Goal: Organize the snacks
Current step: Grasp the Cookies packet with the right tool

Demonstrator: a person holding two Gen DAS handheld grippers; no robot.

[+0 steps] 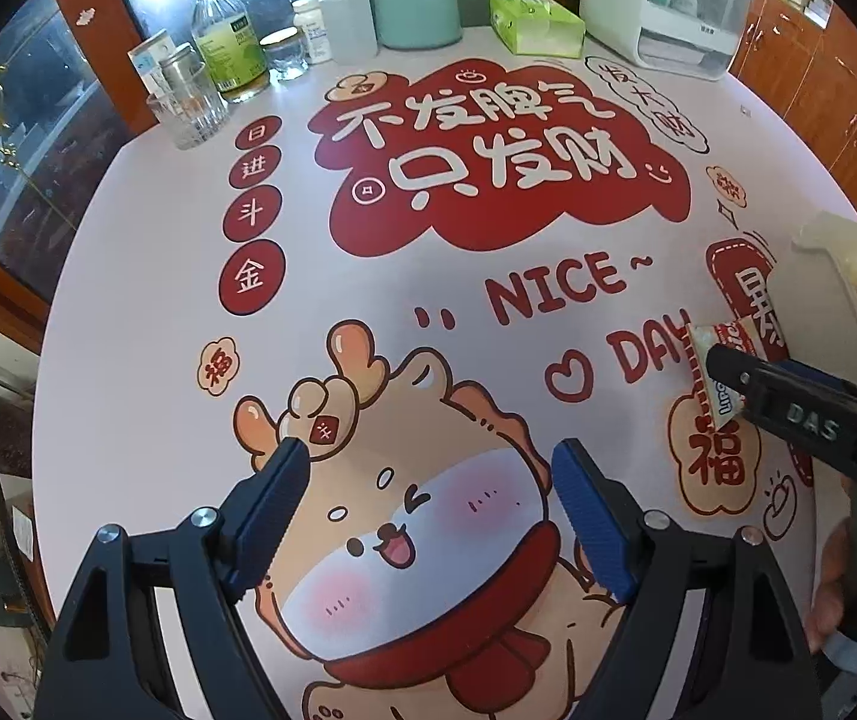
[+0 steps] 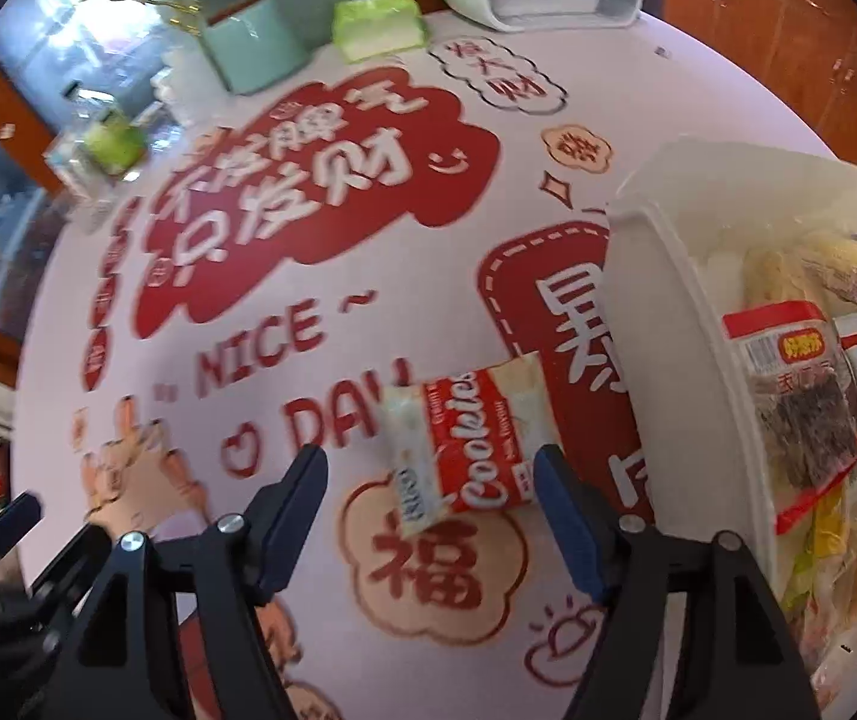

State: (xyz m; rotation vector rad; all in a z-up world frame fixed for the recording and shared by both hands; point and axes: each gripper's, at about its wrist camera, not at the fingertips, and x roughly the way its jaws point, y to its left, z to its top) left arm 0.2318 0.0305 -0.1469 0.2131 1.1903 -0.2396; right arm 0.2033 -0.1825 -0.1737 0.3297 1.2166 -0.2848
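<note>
- Snacks are the job here, and the biggest thing tied to them is the round table under a pale printed cloth (image 2: 368, 630) with red lettering and a cartoon deer; it carries everything else.
- The white translucent plastic bin (image 2: 656, 276) stands at the table's right side, already holding several wrapped snacks, among them a red-edged clear packet with dark contents (image 2: 800, 408) and yellowish bagged pieces.
- Along the far edge sit a white countertop appliance (image 1: 662, 6), a mint-green ceramic canister with a brown lid (image 1: 416, 0), a green tissue pack (image 1: 533, 24) and a cluster of bottles and glass jars, all well apart from the work.
- The left gripper (image 1: 428, 510) hangs over the deer print with its jaws wide and nothing between them.
- The right gripper (image 2: 431, 516) points steeply down with jaws spread wide; no pad presses anything.
- The red and white cookie packet (image 2: 470, 450) lies flat on the cloth just beside the bin's left wall, partly between the right gripper's fingertips and nearer the right-hand finger.
- Step in hand, as I judge it: picking up this last loose packet for the bin.
- The next move calls for lowering the right jaws around the packet's narrow width, closing firmly, then lifting clear of the bin's rim before releasing inside.
- A flat, slippery wrapper may slide away rather than be pinched.
</note>
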